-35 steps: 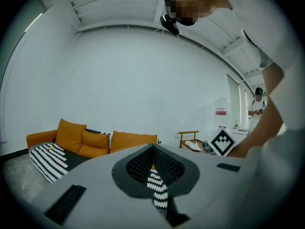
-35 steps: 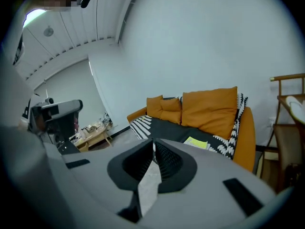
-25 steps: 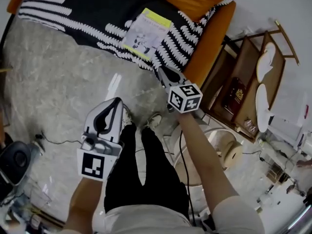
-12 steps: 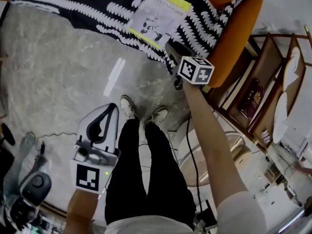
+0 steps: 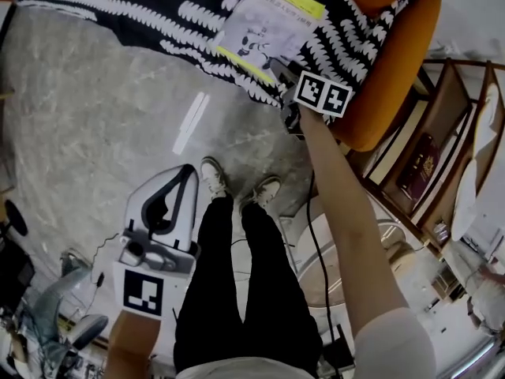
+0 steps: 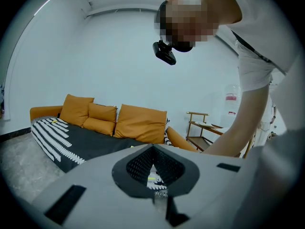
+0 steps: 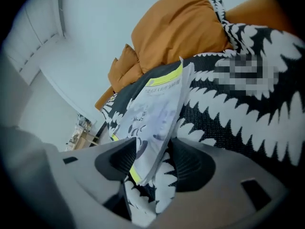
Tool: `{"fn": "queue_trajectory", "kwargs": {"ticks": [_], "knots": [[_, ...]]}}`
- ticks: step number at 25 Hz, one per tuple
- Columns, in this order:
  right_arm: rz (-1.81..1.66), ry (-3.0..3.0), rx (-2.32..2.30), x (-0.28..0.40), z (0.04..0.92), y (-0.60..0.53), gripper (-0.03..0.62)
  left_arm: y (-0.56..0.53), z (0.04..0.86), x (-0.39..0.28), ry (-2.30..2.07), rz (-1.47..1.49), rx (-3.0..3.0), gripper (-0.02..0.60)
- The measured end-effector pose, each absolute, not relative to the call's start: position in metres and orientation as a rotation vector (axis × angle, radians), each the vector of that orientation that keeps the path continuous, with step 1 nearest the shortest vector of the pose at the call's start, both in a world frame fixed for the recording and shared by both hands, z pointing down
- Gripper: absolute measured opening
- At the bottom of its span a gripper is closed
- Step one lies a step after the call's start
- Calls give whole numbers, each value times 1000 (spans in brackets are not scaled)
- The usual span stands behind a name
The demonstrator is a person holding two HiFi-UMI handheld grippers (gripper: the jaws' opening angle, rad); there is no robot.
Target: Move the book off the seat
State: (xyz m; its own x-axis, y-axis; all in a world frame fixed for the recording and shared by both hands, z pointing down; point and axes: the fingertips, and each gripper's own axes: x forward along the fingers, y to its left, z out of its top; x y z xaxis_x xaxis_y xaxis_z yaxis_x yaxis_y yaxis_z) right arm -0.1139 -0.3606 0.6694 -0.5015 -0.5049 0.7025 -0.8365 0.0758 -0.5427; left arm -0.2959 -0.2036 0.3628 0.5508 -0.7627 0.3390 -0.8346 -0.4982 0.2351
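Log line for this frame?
step: reach for book | right gripper: open, jaws just opening, book corner between them | left gripper: shut, empty | book: on couch

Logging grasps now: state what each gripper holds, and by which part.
Nothing is held yet. The right gripper, whose jaws have just been opening, straddles the book at its near corner without pinching it. The left gripper is shut, empty.

The orange sofa [image 5: 390, 69] carries a black-and-white fern-patterned throw [image 5: 150, 2], and the book [image 5: 268, 24] lies on that throw.
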Motion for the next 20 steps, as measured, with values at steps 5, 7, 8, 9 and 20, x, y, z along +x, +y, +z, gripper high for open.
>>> {"fn": "queue_trajectory", "kwargs": {"ticks": [5, 7, 8, 9, 20], "knots": [[1428, -2035, 1370, -114, 679, -375, 242, -203, 383, -309, -1311, 305, 2381, 15], [1468, -2049, 1395, -113, 675, -377, 236, -205, 392, -314, -1315, 314, 2360, 15], [1502, -2064, 1408, -113, 671, -378, 236, -206, 395, -316, -1319, 314, 2350, 15], [1540, -2075, 1420, -113, 668, -378, 236, -207, 398, -317, -1322, 311, 2341, 15], [1559, -2089, 1435, -114, 665, -385, 151, -223, 410, -327, -1326, 312, 2293, 15]]}}
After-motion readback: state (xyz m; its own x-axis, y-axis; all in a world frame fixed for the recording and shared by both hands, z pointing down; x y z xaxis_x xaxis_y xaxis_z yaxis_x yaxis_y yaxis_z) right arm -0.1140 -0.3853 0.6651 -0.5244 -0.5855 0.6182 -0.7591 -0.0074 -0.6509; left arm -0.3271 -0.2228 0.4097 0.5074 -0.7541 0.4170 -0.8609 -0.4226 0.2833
